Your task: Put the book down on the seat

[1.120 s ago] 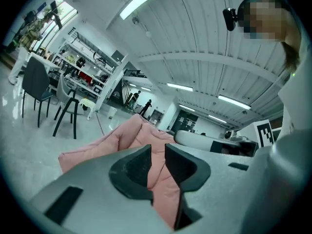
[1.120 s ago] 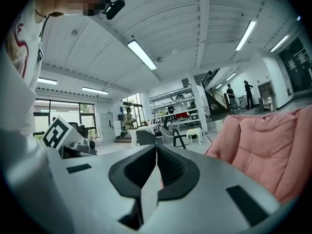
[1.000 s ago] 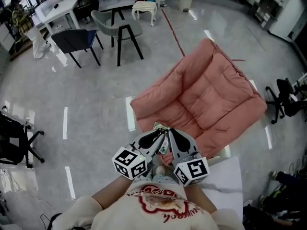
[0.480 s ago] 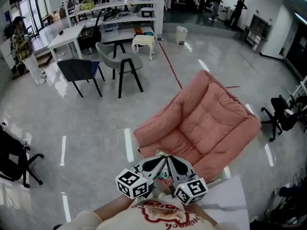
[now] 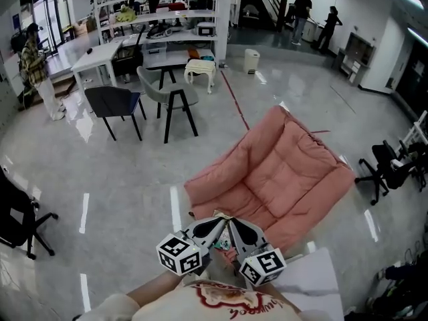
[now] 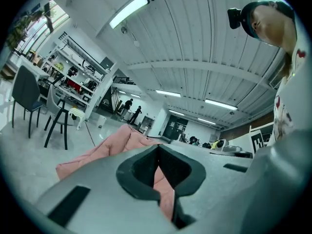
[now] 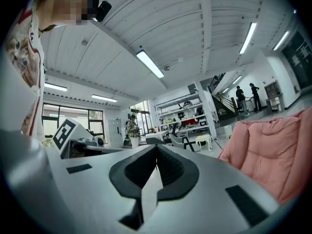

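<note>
The book cannot be picked out for certain: a teal-and-red patch (image 5: 226, 243) shows in the narrow gap between the two grippers, low in the centre of the head view, close to the person's chest. The left gripper (image 5: 218, 222) and right gripper (image 5: 235, 223) sit side by side there, tips nearly touching. In its own view the left gripper (image 6: 157, 152) has its jaws pressed together with nothing between them, and the right gripper (image 7: 156, 152) is likewise closed and empty.

Just beyond the tips, toward centre right, lies the pink cushioned seat (image 5: 281, 172) on the glossy grey floor (image 5: 120, 179); its cushion is bare. At lower right is a corner of a white desk (image 5: 314, 279). Upper left hold a dark chair (image 5: 114, 102), a grey chair (image 5: 170, 89) and a white stool (image 5: 200, 69). A black office chair (image 5: 391, 166) stands at the right edge.
</note>
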`<state>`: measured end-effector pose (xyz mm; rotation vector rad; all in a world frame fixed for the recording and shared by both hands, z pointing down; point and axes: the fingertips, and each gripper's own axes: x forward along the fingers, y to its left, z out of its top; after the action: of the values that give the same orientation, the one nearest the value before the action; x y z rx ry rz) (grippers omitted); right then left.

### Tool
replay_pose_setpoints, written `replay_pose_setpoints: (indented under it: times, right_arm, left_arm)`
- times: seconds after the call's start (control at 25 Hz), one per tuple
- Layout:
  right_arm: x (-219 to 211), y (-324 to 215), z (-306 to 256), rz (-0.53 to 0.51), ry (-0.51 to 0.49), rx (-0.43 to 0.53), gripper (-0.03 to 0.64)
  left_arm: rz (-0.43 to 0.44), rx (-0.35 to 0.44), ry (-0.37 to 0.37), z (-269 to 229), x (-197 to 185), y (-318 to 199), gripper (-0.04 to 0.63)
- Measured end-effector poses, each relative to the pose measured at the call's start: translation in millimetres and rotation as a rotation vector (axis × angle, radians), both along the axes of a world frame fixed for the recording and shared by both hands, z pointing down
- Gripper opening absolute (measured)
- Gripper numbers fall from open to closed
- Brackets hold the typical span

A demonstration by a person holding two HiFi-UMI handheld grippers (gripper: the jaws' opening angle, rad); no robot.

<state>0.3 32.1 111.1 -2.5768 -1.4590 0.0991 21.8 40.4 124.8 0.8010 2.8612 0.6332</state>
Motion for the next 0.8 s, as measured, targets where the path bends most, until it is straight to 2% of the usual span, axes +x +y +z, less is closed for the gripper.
replay_pose_setpoints:
  times: [0.2, 0.44, 0.8]
  right_arm:
    - [-6.7, -48.8, 4.8, -0.018, 0.013, 0.005, 0.002]
    - [-34.2, -132.5, 10.3, -0.016, 0.013, -0.005, 0.002]
    - [-60.0, -250.2, 5.7, -0.055, 0.031, -0.006, 0.002]
  left_arm:
    - [-0.02, 0.003, -0.025, 1.9, -9.4, -43.8, 0.005]
    - [-0.016, 0.013, -0.051, 3.7, -35.8, -126.7, 0.005]
    - [-0.127, 0.035, -0.08, 7.8, -40.0, -242.4, 0.005]
